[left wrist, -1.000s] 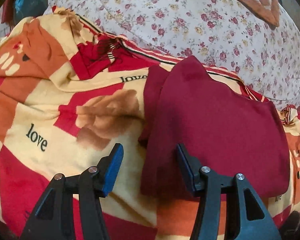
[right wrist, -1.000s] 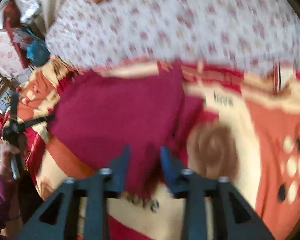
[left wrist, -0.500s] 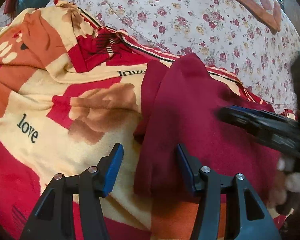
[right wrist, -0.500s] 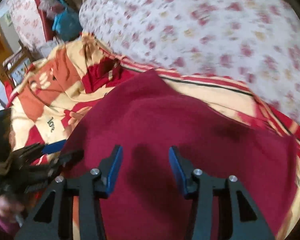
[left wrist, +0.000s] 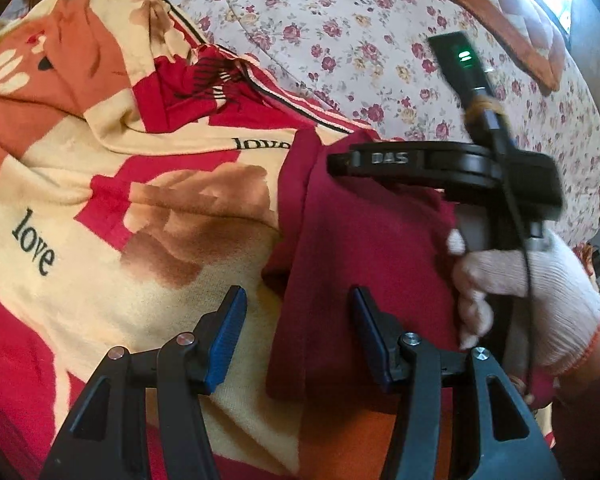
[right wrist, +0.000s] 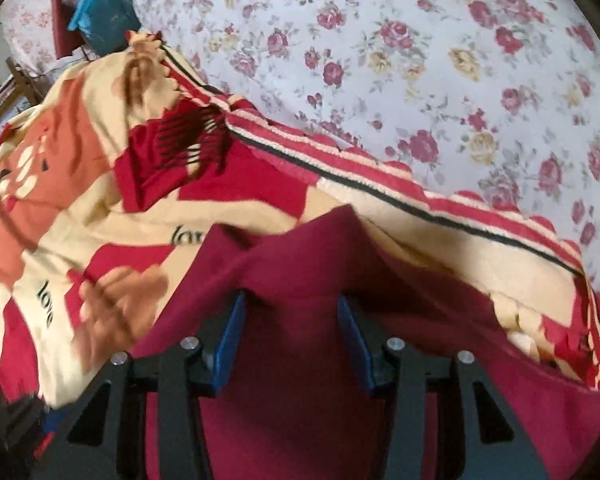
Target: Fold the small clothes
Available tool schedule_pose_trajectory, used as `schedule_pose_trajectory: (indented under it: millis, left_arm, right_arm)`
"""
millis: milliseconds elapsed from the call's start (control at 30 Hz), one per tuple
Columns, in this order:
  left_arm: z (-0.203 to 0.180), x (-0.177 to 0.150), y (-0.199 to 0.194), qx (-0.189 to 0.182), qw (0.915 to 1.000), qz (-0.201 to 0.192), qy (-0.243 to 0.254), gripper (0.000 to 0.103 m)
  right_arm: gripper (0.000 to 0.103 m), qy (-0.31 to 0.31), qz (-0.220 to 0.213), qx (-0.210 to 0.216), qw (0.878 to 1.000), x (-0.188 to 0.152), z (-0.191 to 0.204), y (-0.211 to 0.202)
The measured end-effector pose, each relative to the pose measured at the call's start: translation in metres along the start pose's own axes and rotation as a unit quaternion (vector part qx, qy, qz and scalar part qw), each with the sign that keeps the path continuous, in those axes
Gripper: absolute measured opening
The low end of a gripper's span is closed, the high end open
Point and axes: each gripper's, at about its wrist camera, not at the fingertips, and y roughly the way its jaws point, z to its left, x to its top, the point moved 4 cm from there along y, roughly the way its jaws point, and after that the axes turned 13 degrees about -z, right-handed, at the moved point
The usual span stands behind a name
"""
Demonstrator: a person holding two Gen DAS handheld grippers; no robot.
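A dark red garment (left wrist: 364, 248) lies folded on a patterned blanket (left wrist: 100, 184). My left gripper (left wrist: 296, 322) is open just above the garment's near left edge. That edge runs between its blue pads (left wrist: 226, 332) and neither pad touches it. My right gripper (left wrist: 340, 159) reaches in from the right over the garment's far corner, held by a hand in a white glove (left wrist: 532, 300). In the right wrist view the right gripper (right wrist: 290, 334) is open and pushed down onto the dark red garment (right wrist: 300, 280). Cloth fills the gap between its pads (right wrist: 230, 336).
Behind the blanket (right wrist: 80, 200) is a flowered sheet (left wrist: 340, 20) with an orange quilted piece (left wrist: 500, 20) at the far right. A blue bag (right wrist: 104, 12) and wooden furniture (right wrist: 8, 96) stand beyond the bed at the far left.
The right gripper swept in from the right and came down onto the garment's far part, its jaws narrower than a second ago. The left gripper rolled slightly but stayed in place.
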Motion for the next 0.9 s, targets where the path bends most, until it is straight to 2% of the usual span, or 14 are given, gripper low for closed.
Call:
schedule_pose_trajectory:
  millis: [133, 233, 300, 333, 400, 467, 533, 567, 633, 700, 767, 900]
  left_arm:
    - [-0.001, 0.000, -0.001, -0.002, 1.0000, -0.003, -0.003, 0.034]
    - [-0.001, 0.000, 0.000, -0.004, 1.0000, -0.005, -0.001, 0.034]
    - [-0.001, -0.001, 0.000, -0.006, 1.0000, -0.006, -0.002, 0.034]
    - [-0.001, -0.001, 0.000, -0.007, 1.0000, -0.006, -0.003, 0.034]
    - [-0.001, -0.001, 0.000, -0.007, 0.9999, -0.007, -0.004, 0.034]
    - [-0.001, -0.002, -0.001, -0.008, 0.9999, -0.008, -0.004, 0.034]
    - [-0.001, -0.002, 0.000, -0.011, 0.9999, -0.009, -0.005, 0.034]
    - [-0.001, -0.002, -0.001, -0.010, 0.9999, -0.010, -0.005, 0.034]
    - [-0.001, -0.002, 0.000, -0.013, 0.9998, -0.011, -0.006, 0.034]
    - [-0.001, -0.002, 0.000, -0.015, 0.9998, -0.010, -0.009, 0.034]
    - [0.000, -0.002, 0.000, -0.017, 0.9997, -0.010, -0.011, 0.034]
    - [0.000, -0.002, 0.000, -0.022, 0.9996, -0.010, -0.015, 0.034]
  right_arm:
    - [0.051, 0.006, 0.007, -0.008, 1.000, 0.003, -0.002, 0.012]
    - [0.051, 0.017, -0.002, -0.004, 1.000, 0.009, -0.003, -0.001]
    - [0.051, 0.037, -0.017, 0.016, 0.999, 0.013, -0.002, -0.016]
    - [0.051, 0.054, -0.021, 0.041, 0.997, 0.014, 0.001, -0.025]
    - [0.053, 0.062, -0.019, 0.068, 0.996, 0.014, 0.010, -0.032]
    - [0.061, 0.035, 0.009, 0.057, 0.998, 0.004, 0.023, -0.021]
    - [0.062, 0.002, 0.041, 0.035, 0.999, -0.009, 0.032, -0.004]
    - [0.063, -0.017, 0.032, 0.025, 0.999, -0.010, 0.036, -0.003]
    - [0.064, -0.016, 0.031, 0.022, 0.999, -0.008, 0.039, -0.006]
    - [0.065, 0.012, 0.026, 0.051, 0.998, -0.002, 0.043, -0.015]
    - [0.071, 0.015, 0.031, 0.059, 0.998, 0.002, 0.046, -0.017]
    - [0.075, -0.023, 0.061, 0.019, 0.998, 0.000, 0.059, 0.007]
